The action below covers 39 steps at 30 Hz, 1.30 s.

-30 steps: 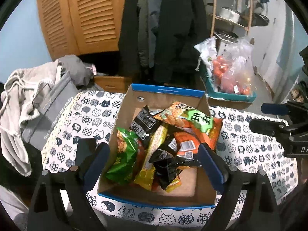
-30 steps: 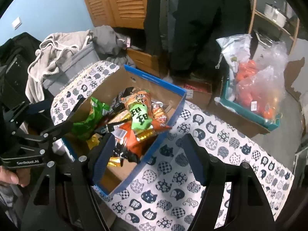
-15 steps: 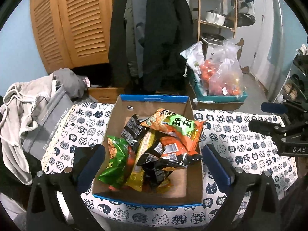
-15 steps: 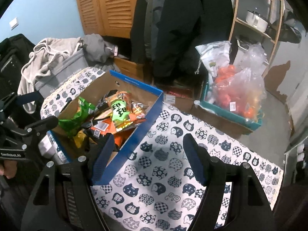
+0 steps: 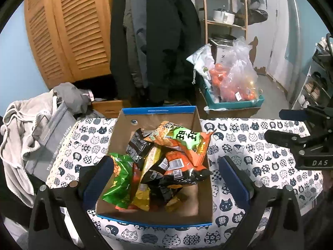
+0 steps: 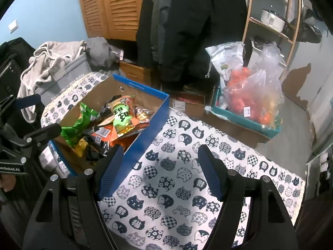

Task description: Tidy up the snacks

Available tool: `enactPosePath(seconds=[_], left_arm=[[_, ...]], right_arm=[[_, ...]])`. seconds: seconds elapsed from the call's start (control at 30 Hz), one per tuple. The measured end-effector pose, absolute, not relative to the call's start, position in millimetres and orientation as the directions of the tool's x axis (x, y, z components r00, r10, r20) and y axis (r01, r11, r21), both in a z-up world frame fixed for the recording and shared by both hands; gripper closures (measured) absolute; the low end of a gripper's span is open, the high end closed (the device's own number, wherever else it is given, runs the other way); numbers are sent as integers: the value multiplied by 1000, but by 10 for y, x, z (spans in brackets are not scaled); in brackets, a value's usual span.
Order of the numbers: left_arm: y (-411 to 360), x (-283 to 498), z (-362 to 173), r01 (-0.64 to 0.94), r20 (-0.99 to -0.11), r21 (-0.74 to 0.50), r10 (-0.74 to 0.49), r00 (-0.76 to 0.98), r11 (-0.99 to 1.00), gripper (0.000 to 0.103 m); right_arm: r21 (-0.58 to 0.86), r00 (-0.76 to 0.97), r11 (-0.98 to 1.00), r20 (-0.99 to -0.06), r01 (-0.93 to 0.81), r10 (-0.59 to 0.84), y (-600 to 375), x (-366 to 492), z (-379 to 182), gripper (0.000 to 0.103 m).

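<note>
A cardboard box with a blue rim [image 5: 160,110] [image 6: 143,139] stands on the cat-print table and holds several snack bags: an orange-and-green bag [image 5: 183,139] [image 6: 121,114] on top, a green bag [image 5: 119,179] [image 6: 80,123] at the left, black and yellow bags between. My left gripper [image 5: 164,179] is open and empty, above the box's near end. My right gripper [image 6: 160,170] is open and empty, over the tablecloth right of the box. Each gripper shows in the other's view, the right one [image 5: 291,127] and the left one [image 6: 31,116].
The cat-print tablecloth [image 6: 187,179] covers the table. A grey storage bin with clothes [image 5: 47,137] stands left of the table. A teal crate with plastic bags of orange items [image 5: 233,95] sits behind. Coats [image 5: 158,41] hang at the back, and a wooden shelf [image 6: 268,27] stands to their right.
Both grippers have pulled back and up from the box, so the box looks smaller. Both stay open. The snacks have not moved.
</note>
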<state>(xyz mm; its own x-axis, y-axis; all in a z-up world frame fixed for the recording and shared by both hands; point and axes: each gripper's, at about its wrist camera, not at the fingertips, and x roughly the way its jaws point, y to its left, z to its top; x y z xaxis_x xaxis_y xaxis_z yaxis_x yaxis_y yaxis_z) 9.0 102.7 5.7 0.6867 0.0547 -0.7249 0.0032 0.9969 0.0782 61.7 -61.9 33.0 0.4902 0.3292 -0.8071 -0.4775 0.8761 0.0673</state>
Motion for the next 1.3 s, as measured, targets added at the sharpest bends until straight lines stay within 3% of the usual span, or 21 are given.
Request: enactPosePath(seconds=[1.3], left_arm=[[977,99,69,-9,-735,77,63,675,997,1]], right_arm=[[67,495,884,-808,-462,320,-690,635,310,30]])
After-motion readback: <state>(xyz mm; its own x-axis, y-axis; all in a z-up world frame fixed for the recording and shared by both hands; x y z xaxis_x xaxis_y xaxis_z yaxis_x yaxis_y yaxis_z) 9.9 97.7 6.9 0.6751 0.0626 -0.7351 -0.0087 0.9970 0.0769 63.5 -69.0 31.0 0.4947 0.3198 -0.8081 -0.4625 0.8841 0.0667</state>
